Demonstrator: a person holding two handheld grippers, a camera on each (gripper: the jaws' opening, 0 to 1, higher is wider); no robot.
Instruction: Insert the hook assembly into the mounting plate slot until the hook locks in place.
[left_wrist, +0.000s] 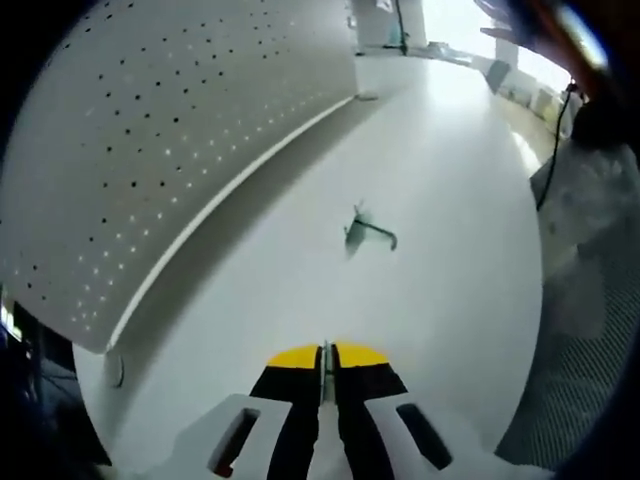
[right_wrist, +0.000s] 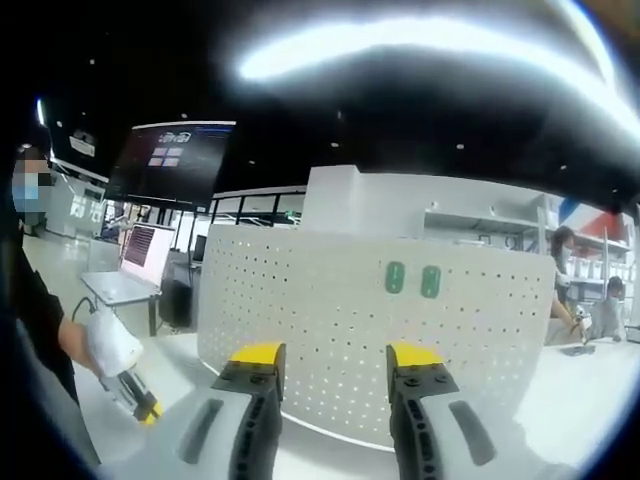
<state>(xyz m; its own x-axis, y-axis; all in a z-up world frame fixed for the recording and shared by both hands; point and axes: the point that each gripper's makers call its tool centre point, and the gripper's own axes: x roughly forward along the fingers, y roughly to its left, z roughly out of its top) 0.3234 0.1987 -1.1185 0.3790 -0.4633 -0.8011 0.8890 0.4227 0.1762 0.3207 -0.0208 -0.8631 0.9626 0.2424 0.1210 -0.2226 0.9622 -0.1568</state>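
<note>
The left claw (left_wrist: 325, 362) is closed on nothing, low over the white desk (left_wrist: 440, 300). The hook assembly (left_wrist: 362, 232) lies ahead on open surface, well apart from the pegboard's (left_wrist: 150, 150) bottom edge. The right claw (right_wrist: 335, 365) stands open, facing two green mounting plates (right_wrist: 413, 279) on the pegboard.

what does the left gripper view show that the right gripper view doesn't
Left gripper view: a small green hook lying loose on the white table, ahead of the left gripper, whose jaws are closed together and hold nothing.

Right gripper view: two green pieces mounted on the pegboard's face, the right gripper with its jaws apart and nothing between them, a dark screen behind, and the left gripper low at the left edge.

Both: the white perforated pegboard standing on the white table.
</note>
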